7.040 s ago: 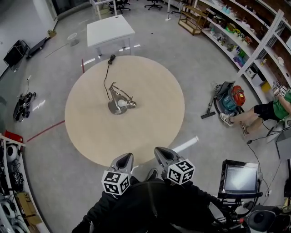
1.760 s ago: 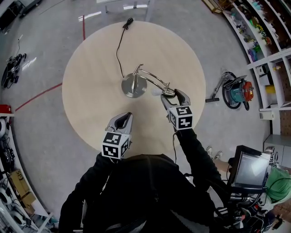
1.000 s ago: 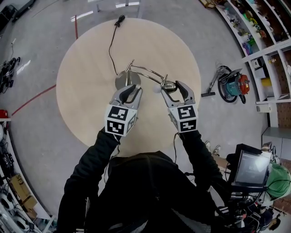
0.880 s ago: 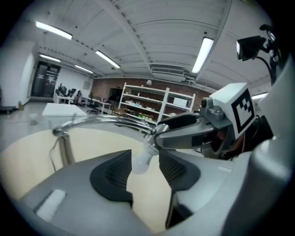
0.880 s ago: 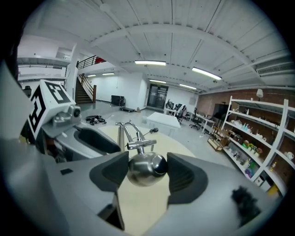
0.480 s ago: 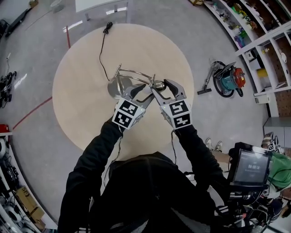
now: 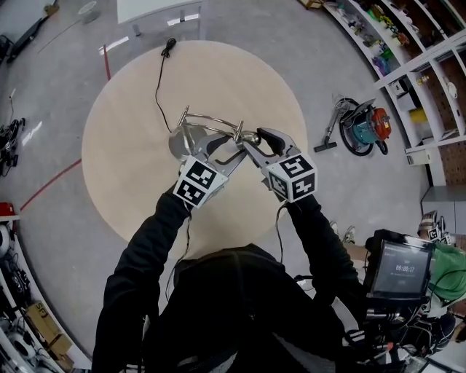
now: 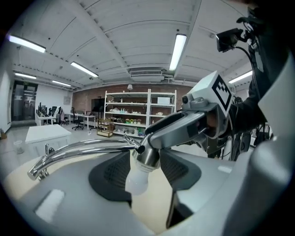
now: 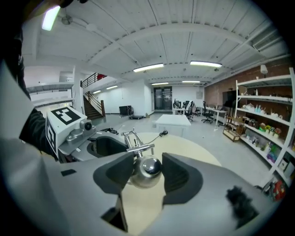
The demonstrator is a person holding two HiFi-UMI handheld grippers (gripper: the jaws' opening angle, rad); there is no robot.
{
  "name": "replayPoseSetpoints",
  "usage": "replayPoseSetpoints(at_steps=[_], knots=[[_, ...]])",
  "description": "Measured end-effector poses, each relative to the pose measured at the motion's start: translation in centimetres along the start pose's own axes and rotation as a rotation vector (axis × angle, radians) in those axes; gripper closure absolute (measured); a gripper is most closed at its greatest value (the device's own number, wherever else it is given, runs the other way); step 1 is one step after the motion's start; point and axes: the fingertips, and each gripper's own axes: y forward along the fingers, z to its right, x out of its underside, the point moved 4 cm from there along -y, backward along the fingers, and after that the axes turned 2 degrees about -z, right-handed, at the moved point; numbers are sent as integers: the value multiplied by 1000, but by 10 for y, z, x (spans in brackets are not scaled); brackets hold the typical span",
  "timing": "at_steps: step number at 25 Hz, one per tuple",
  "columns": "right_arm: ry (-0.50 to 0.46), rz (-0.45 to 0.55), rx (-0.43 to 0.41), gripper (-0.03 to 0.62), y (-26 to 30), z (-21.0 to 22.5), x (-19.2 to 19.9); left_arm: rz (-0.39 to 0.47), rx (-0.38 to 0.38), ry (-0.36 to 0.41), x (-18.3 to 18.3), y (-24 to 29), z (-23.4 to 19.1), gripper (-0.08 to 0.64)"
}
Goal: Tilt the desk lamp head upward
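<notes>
A chrome desk lamp stands on the round wooden table (image 7: 131, 189), with its base (image 7: 182, 140) near the middle and its curved arm (image 7: 215, 120) reaching right to the lamp head (image 7: 250, 136). My left gripper (image 7: 222, 146) is open wide around the head's white bulb (image 8: 137, 179), and the pads stand clear of it. My right gripper (image 7: 261, 140) comes in from the other side. Its jaws are closing round the chrome lamp head (image 9: 146, 171), with a thin gap still showing at one pad. The right gripper's fingers (image 8: 184, 131) show above the head (image 8: 148, 155) in the left gripper view.
The lamp's black cord (image 7: 156, 80) runs across the table to a plug (image 7: 169, 45) at the far edge. A vacuum cleaner (image 7: 360, 127) lies on the floor at the right, with shelving (image 7: 408, 36) beyond it. A white table (image 7: 156, 9) stands behind, and a monitor (image 7: 397, 266) sits at the lower right.
My left gripper has come up from the near side of the table to the lamp head and opened wide. The right gripper's jaws have narrowed around the head.
</notes>
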Motion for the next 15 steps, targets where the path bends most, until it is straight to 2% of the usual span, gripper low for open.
replayPoseSetpoints(at_steps=[2, 5, 9, 11, 15], knots=[[27, 30, -12, 394, -4, 1, -1, 29, -8, -35, -2, -1, -1, 357], [57, 100, -6, 430, -18, 5, -1, 26, -9, -43, -2, -3, 0, 360], [172, 186, -2, 431, -37, 26, 7, 12, -3, -39, -3, -7, -1, 364], [192, 204, -54, 431, -42, 29, 12, 15, -1, -59, -4, -10, -3, 366], [136, 176, -172, 430, -37, 14, 22, 51, 14, -143, -12, -20, -8, 374]])
